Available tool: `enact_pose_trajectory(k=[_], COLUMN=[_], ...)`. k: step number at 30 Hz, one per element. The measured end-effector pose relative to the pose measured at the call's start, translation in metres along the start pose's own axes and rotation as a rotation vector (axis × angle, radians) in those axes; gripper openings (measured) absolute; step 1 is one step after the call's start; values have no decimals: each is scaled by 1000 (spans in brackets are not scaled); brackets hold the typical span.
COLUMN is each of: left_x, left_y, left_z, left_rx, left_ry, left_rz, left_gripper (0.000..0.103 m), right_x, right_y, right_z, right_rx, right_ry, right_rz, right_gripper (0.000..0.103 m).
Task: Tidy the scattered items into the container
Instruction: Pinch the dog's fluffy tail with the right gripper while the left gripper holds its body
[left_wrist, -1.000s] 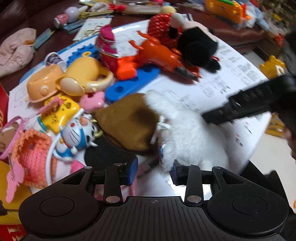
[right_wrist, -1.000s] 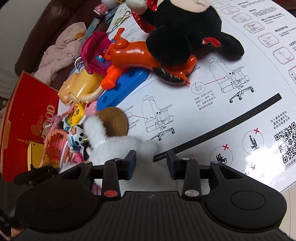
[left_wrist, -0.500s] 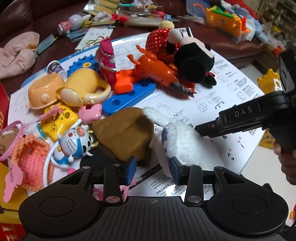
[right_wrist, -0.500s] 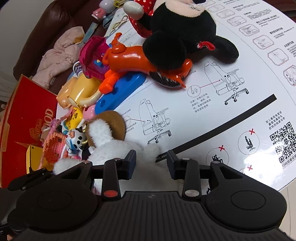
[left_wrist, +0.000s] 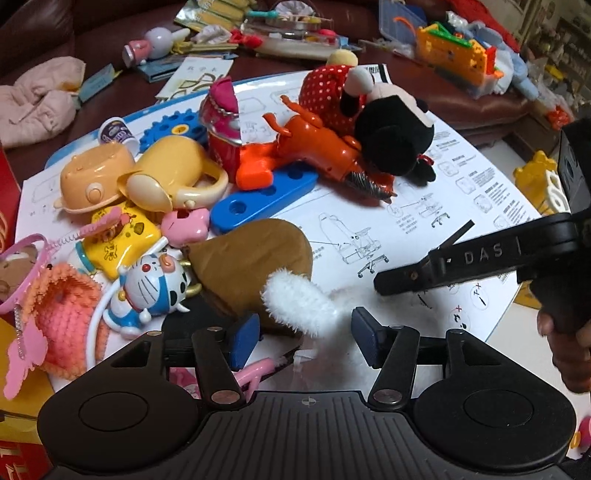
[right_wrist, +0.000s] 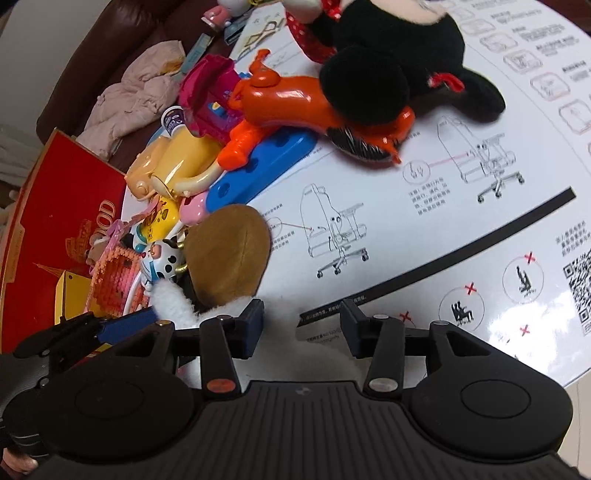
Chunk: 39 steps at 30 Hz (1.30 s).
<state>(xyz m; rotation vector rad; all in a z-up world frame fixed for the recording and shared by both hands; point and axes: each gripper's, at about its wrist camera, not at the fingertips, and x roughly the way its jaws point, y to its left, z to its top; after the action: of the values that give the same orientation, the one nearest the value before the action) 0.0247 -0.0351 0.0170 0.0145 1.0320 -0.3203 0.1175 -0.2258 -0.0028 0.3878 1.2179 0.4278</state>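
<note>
A white fluffy plush (left_wrist: 295, 306) lies at the near edge of the toy pile, partly blurred. My left gripper (left_wrist: 304, 341) straddles its ear; the jaws are opening and neither pad presses on it. In the right wrist view the same white plush (right_wrist: 280, 314) sits between the pads of my right gripper (right_wrist: 301, 326), whose jaws are also opening, with a gap at the right pad. The right gripper's finger (left_wrist: 424, 273) reaches in from the right. A brown plush (left_wrist: 255, 258) lies just behind the white one.
Around them lie a Doraemon figure (left_wrist: 151, 284), a blue plastic strip (left_wrist: 262, 199), an orange toy drill (left_wrist: 317, 147), a Minnie plush (left_wrist: 388, 129), yellow cups (left_wrist: 173, 173) and a pink knitted piece (left_wrist: 59, 310), all on a white instruction sheet (left_wrist: 461, 184). A red box (right_wrist: 74, 221) stands at the left.
Both grippers' jaws have spread wider. The white plush has sunk lower between them, and its ear now stands up between the left gripper's pads.
</note>
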Motion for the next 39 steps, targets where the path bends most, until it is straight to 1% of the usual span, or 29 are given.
enact_pose_trajectory(k=[3,6,8,10,12,17,19,21,23,24,27,28,29,31,32,33,34,36,39], left_x=[-9,-13,-14,-13,-11,-2,-1,1,2,2,3,4,5,5,5,5,5,9,15], left_y=[6,8,6,2,-2,-3,-1,1,1,0,1,1,0,-2,-4,-5,-6,-3,5], left_z=[-5,-13,-18,-21,-21,-25,-25,-25,-25,-26,-28,-28,-27,-25,-25,-25,-25,-25,-22], left_rx=[9,41,62,85,100,104,98,92,101,111,116,119,124,140,151,162,169,147,84], left_ry=[-4,16,28,33,34,58,61,70,83,88,103,106,107,108,108,107,109,123,134], left_rz=[3,3,-1,-3,-2,-14,-15,-19,-22,-27,-45,-41,-37,-42,-46,-45,-39,-18,-1], left_gripper=[69,68,68,66,63,58,50,34,31,33,33,33,33,33,33,23,11,5,2], right_x=[-5,-8,-10,-10,-7,10,16,20,23,23,28,30,32,34,34,33,31,28,26], right_y=[-2,4,17,29,42,70,75,79,80,80,82,82,82,83,82,81,79,72,60], right_z=[3,5,6,7,7,0,-3,-5,-6,-7,-5,-4,-3,-3,-2,-2,-1,2,7], right_rx=[-12,-29,-68,-109,-142,-250,-294,-330,-353,-363,-359,-355,-360,-363,-358,-353,-344,-312,-251], right_ry=[-17,-23,-29,-31,-21,10,-1,-14,-20,-22,-4,4,6,6,7,3,-6,-23,-8], right_rz=[-6,24,53,82,106,107,86,77,77,74,58,52,38,16,12,9,4,-7,-1], right_gripper=[51,51,52,56,57,57,57,57,55,53,47,41,38,25,23,18,13,12,12])
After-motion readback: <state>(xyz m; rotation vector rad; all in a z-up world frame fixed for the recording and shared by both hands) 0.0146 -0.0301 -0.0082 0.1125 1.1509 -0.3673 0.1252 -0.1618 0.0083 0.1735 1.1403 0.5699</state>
